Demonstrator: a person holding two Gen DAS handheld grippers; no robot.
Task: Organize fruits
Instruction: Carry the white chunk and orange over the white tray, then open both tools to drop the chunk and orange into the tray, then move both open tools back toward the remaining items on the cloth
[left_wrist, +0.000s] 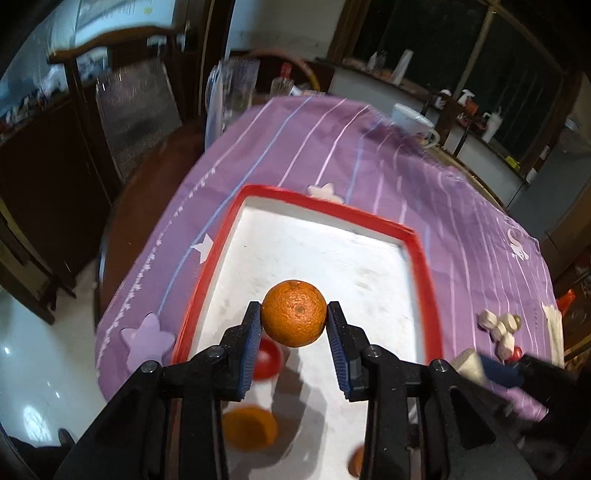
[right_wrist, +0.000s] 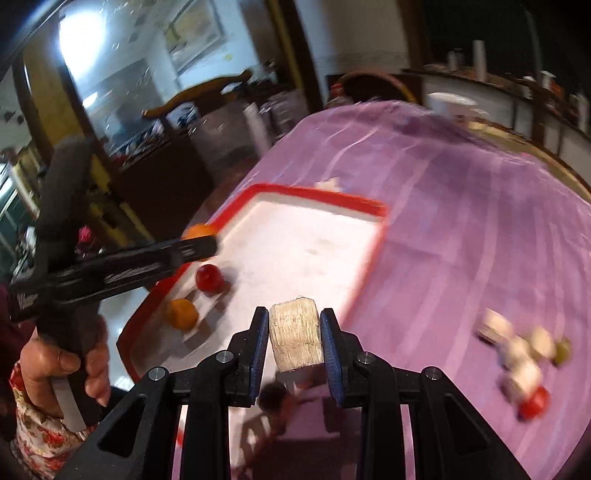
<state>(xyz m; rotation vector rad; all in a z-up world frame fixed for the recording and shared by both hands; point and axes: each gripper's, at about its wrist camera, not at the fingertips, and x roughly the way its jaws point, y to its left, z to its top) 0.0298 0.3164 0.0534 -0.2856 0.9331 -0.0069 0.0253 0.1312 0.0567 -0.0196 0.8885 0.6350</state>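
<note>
Your left gripper (left_wrist: 294, 314) clamps an orange (left_wrist: 293, 313); your right gripper (right_wrist: 294, 338) clamps a pale block (right_wrist: 294, 338). Tray (left_wrist: 424, 280): two fruits placed. Several pieces (right_wrist: 517, 354) remain on the cloth.

The left wrist view is taken from above and close behind the left gripper (left_wrist: 294, 321), looking forward and down along its fingers onto the red-rimmed tray (left_wrist: 424, 266), with the purple cloth (left_wrist: 332, 147) beyond. The right wrist view is set likewise behind the right gripper (right_wrist: 294, 332), from further right, angled leftward across the same tray (right_wrist: 373, 236). Tray, cloth and the left gripper (right_wrist: 199, 240) are shared by both views.
</note>
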